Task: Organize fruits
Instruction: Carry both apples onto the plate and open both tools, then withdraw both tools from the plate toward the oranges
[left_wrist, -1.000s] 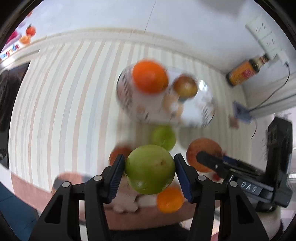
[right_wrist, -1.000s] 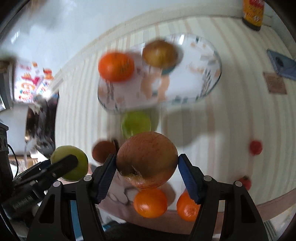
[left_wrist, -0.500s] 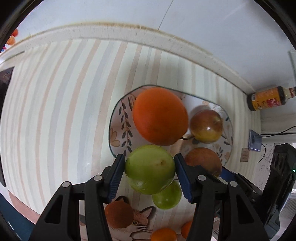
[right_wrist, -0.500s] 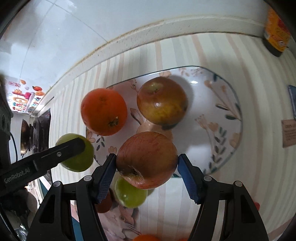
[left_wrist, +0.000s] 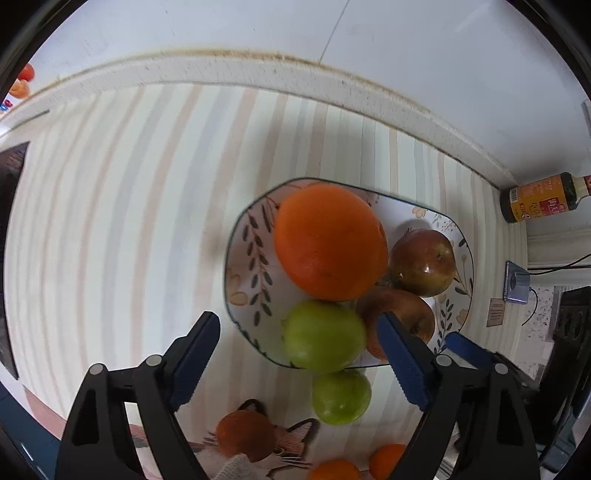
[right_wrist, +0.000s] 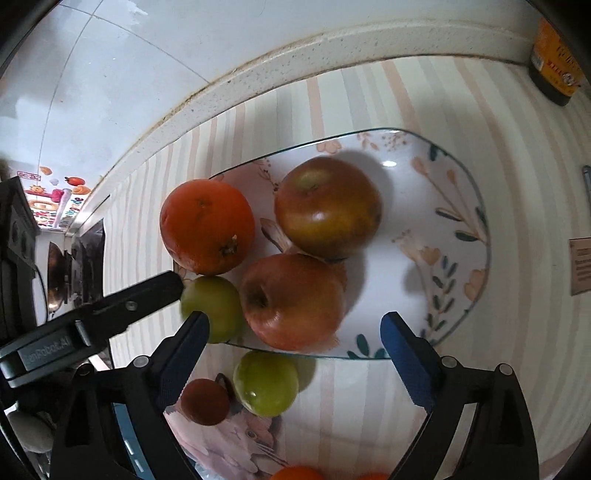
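A floral plate (left_wrist: 245, 258) (right_wrist: 447, 236) holds an orange (left_wrist: 328, 240) (right_wrist: 207, 225) and a dark red-green apple (left_wrist: 423, 262) (right_wrist: 327, 206). A green apple (left_wrist: 325, 336) (right_wrist: 212, 308) rests on its near rim, between the jaws of my left gripper (left_wrist: 299, 356). They are opening, and their pads stand clear of the fruit. A red apple (right_wrist: 291, 301) (left_wrist: 400, 312) lies on the plate beside it. My right gripper (right_wrist: 297, 325) is over it with its jaws opening, and the blue pads do not touch it.
On the striped tablecloth just before the plate lie a second green fruit (left_wrist: 341, 397) (right_wrist: 266, 382) and a brown fruit (left_wrist: 245, 435) (right_wrist: 205, 400) on a fox-print mat. Small oranges (left_wrist: 334, 470) sit nearer still. A sauce bottle (left_wrist: 543, 197) lies by the back wall.
Both grippers carried their fruit over the plate and came down. Their jaws then spread, so the green apple and the red apple now rest on the plate.
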